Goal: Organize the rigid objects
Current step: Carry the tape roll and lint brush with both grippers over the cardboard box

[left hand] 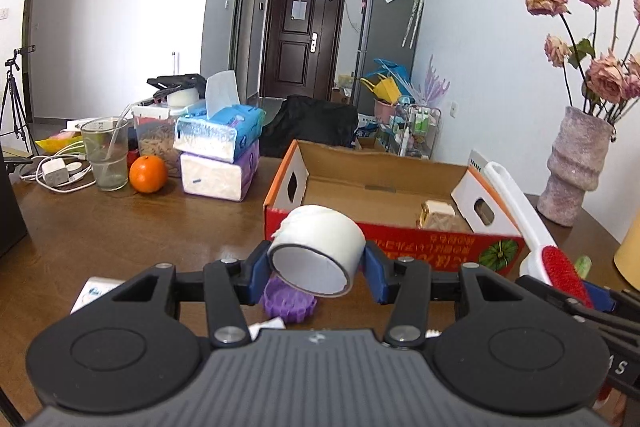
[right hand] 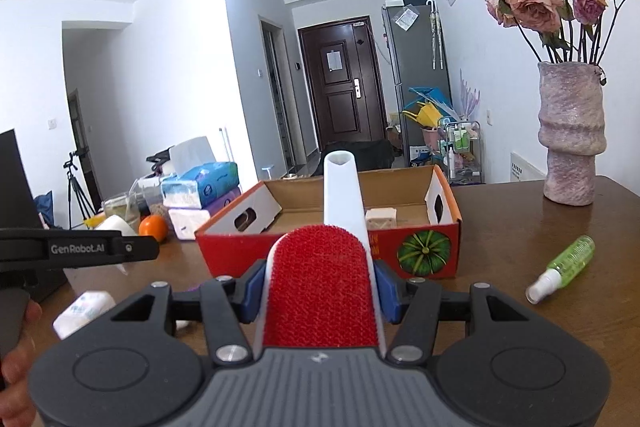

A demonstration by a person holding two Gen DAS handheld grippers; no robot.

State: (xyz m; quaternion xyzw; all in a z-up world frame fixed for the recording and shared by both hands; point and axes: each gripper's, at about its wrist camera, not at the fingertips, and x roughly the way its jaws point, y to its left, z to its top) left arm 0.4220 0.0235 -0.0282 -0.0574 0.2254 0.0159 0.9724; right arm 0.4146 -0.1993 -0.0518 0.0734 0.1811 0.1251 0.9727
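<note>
Left: my left gripper clamped the tape roll above the table, short of the box | Right: my right gripper pinched the lint brush, handle aimed boxward for dropping in | Box: held one small wooden block.

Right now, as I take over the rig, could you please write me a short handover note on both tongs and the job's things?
Left tongs: shut on the white tape roll, held above the table just short of the cardboard box.
Right tongs: shut on the lint brush, red pad up, white handle pointing at the box.
Done: a small wooden block lies in the box.
Left: drop in roll and brush; the green spray bottle and purple round piece lie on the table.
</note>
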